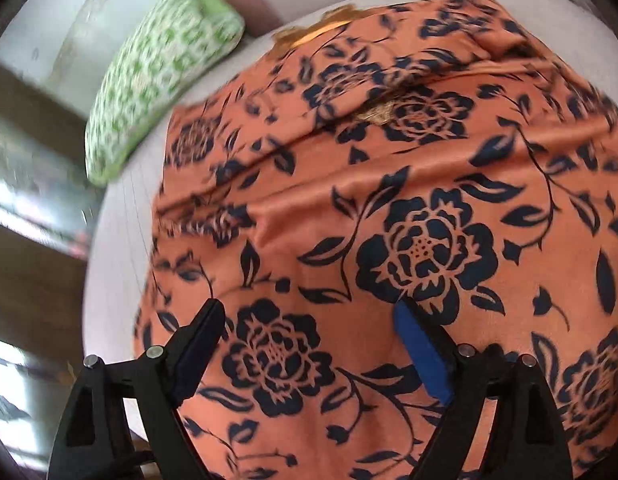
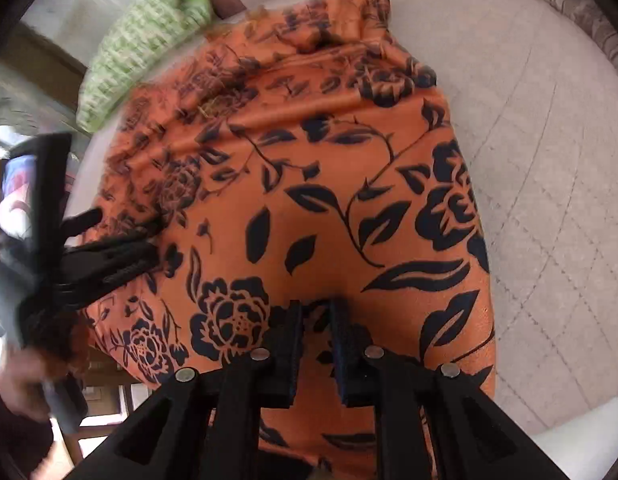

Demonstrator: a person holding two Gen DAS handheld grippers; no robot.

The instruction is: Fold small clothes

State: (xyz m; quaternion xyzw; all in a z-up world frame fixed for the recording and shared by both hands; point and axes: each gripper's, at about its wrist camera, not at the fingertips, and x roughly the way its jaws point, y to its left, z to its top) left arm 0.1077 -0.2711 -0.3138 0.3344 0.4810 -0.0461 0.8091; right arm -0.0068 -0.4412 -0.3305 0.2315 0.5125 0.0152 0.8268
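Observation:
An orange garment with dark blue flowers [image 1: 389, 200] lies spread on a pale quilted bed surface [image 2: 549, 160]; it also fills the right wrist view [image 2: 309, 184]. My left gripper [image 1: 309, 312] is open, its jaws wide apart just above the cloth near its close edge. My right gripper [image 2: 315, 312] is shut on a pinch of the orange garment at its near edge. The left gripper also shows at the left of the right wrist view [image 2: 109, 248], over the garment's left edge.
A green and white patterned pillow [image 1: 161, 76] lies at the far left of the bed, next to the garment; it also shows in the right wrist view [image 2: 141, 48]. A striped cushion [image 2: 581, 12] sits at the far right. Wooden furniture [image 1: 37, 272] stands left of the bed.

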